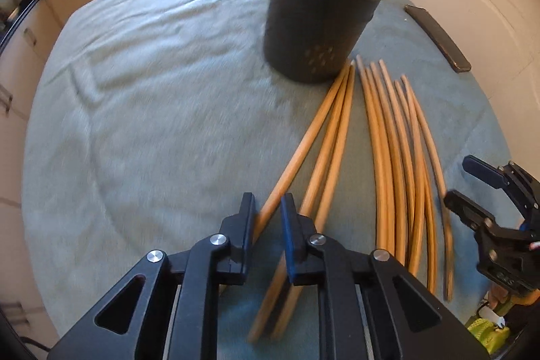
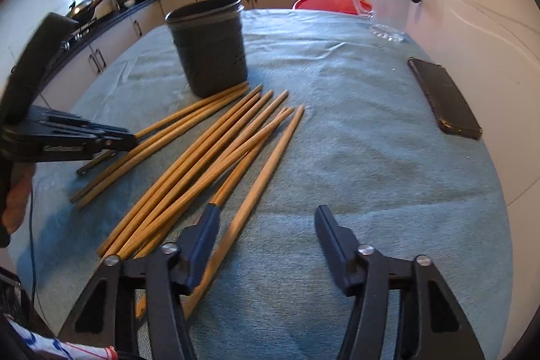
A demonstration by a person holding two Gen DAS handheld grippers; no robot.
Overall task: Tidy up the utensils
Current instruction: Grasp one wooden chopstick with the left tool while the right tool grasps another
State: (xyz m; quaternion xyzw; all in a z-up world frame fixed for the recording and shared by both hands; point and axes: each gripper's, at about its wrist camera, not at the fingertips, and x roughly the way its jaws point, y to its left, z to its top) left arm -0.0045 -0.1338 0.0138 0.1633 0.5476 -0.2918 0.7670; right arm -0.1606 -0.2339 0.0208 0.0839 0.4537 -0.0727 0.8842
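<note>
Nearest the left wrist camera, the left gripper (image 1: pixel 268 208) stands with its jaws narrow around one wooden chopstick (image 1: pixel 297 157) of a loose trio; whether the pads press it is not clear. Beside it, the right gripper (image 2: pixel 266 221) hangs with jaws moderately wide, one stick lying between them untouched. No brand, label or writing is readable anywhere. Round, smooth, tapered chopsticks (image 2: pixel 209 157) lie fanned on the wrinkled grey-green cloth (image 2: pixel 354 140) that covers the table, their tips pointing toward a dark plastic utensil holder (image 2: pixel 209 46) with small holes near its base, standing upright just beyond them. Off to the right lies a black phone (image 2: pixel 442 97), flat. Farther back stand a clear glass pitcher (image 2: pixel 388 5) and a red basin (image 2: pixel 324 2).
</note>
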